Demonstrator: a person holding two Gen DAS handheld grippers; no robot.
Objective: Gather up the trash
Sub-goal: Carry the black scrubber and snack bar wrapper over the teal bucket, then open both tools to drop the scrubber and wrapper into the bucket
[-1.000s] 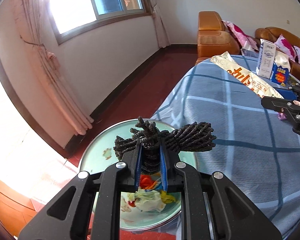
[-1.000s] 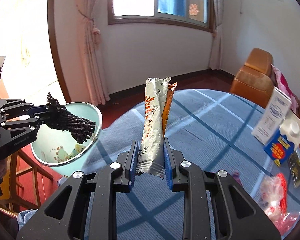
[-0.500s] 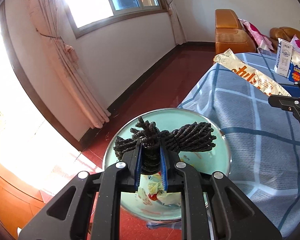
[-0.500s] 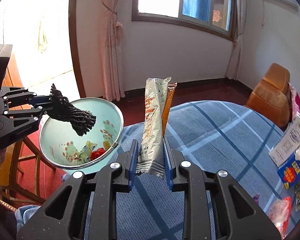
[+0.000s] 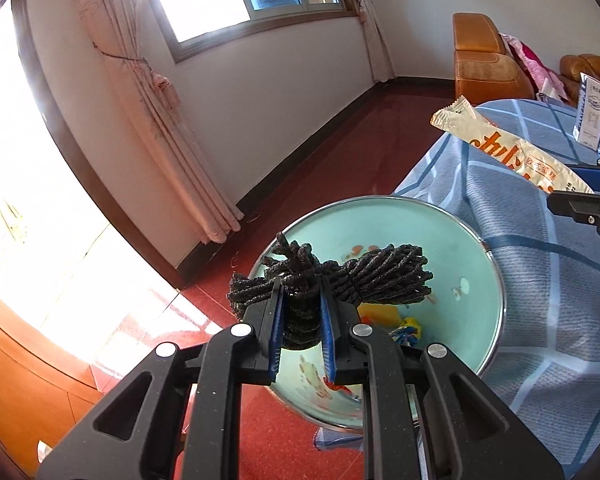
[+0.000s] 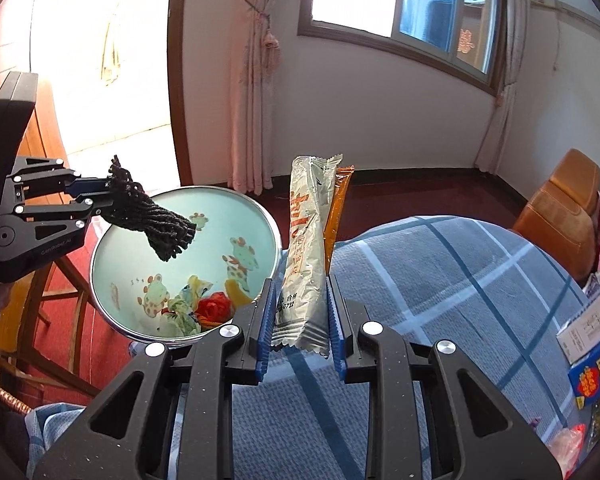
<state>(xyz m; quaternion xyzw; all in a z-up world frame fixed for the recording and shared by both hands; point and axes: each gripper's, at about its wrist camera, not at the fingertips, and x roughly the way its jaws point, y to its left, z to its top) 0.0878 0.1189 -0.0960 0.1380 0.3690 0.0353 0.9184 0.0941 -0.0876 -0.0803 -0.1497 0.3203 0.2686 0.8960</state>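
Left wrist view: the left gripper (image 5: pixel 302 322) is reaching out level over a pale green basin (image 5: pixel 476 280), its blue-padded jaws clamping a bundle of black cord (image 5: pixel 340 276) at the knotted middle. The cord is dark and coarsely twisted, one looped end fanning to the right, a frayed tuft poking up at the left. It is hanging above the basin's bowl, clear of the scraps lying at the bottom. The basin is sitting just beside the edge of a table covered in blue checked cloth (image 5: pixel 540 280). At the far right, the right gripper (image 5: pixel 588 204) is entering the frame, carrying a long silver snack wrapper (image 5: pixel 516 152) with orange lettering that is slanting across the cloth.

Right wrist view: the right gripper (image 6: pixel 300 332) is pointing forward over the blue checked cloth (image 6: pixel 460 280), jaws pressing on the lower end of the silver snack wrapper (image 6: pixel 306 252), which is standing upright with an orange wrapper (image 6: pixel 338 204) just behind it. The silver pack is crinkled, its serrated seal showing at top and bottom. To the left, the left gripper (image 6: pixel 96 196) is holding the black cord (image 6: pixel 152 216) over the basin (image 6: pixel 120 240), whose inside is printed with cartoon animals and holding a red wrapper and crumpled paper scraps (image 6: pixel 196 308). Cartons (image 6: pixel 592 344) are standing at the right edge of the table.
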